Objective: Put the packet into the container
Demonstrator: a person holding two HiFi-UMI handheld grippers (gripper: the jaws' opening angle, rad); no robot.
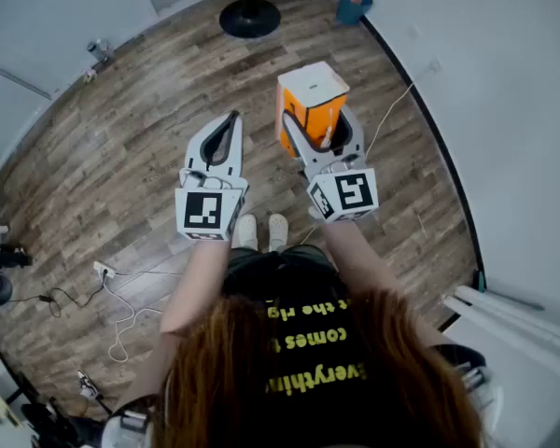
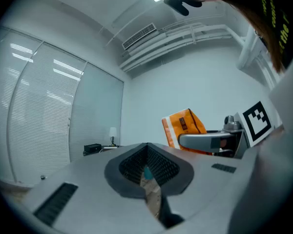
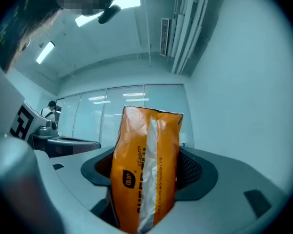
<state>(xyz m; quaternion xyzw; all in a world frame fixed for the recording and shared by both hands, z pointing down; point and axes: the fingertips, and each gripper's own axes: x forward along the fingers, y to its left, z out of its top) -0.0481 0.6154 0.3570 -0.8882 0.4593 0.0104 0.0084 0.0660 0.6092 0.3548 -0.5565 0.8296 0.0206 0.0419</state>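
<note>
step: carry; orange packet point(image 1: 313, 96) was clamped and off the floor, not yet in any container
right gripper point(image 1: 322, 124): closed on the orange packet, jaws standing wide, one on each broad side of it
grip spot: the pads held the packet's lower part; its top stuck out well past the jaw tips, with the white back seam facing the right gripper camera point(image 3: 146, 169)
packet pose: upright between the jaws, leaning a little
left gripper point(image 1: 231, 124): jaws together at the tips, nothing between them; only floor showed through the slot behind the tips point(image 2: 147, 152)
packet vs left gripper: off to its right, well apart, no contact
both tools: held level in front of the person, side by side above the wooden floor point(image 1: 121, 157)
container: not identified; a small blue tub-like thing point(image 1: 354, 5) sat on the floor far ahead of the right gripper by the wall, can't tell if it's the target
how to do it well (judgement): hold the squeeze steady, since the bag looks soft and could slip; bring it top-first over the container's opening and let go only once the packet is well inside
risk (judgement): the long free top could catch on the rim
</note>
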